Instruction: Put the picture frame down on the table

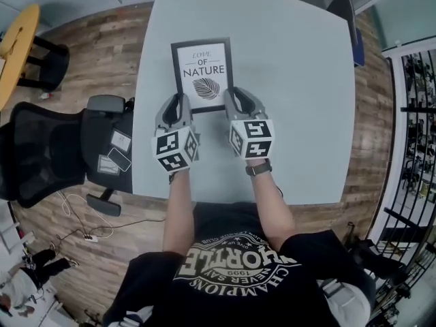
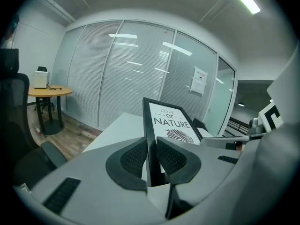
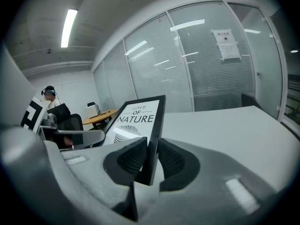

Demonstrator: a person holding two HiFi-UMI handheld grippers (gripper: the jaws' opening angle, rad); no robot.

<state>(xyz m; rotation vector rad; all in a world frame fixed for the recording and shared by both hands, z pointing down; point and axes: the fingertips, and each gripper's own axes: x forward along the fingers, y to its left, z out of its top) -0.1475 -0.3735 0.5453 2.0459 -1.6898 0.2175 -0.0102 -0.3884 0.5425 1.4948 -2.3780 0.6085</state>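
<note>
- Worktop (image 1: 293, 101): pale grey and bare around the frame, with the person standing at its near edge.
- Picture frame (image 1: 202, 73): black-edged, with a print reading "Love of Nature" over a leaf. It sits over the middle of the worktop, face up and tilted. Whether any edge touches the surface cannot be told.
- Step in hand: the frame appears to be held for lowering and is not yet released. The next move likely calls for bringing both sides down evenly until it rests on the worktop, then opening the jaws.
- Left hand-held gripper (image 1: 178, 104): jaws pinched closed on the frame's left edge near its lower corner.
- Right hand-held gripper (image 1: 235, 97): jaws clamped likewise on the right edge.
</note>
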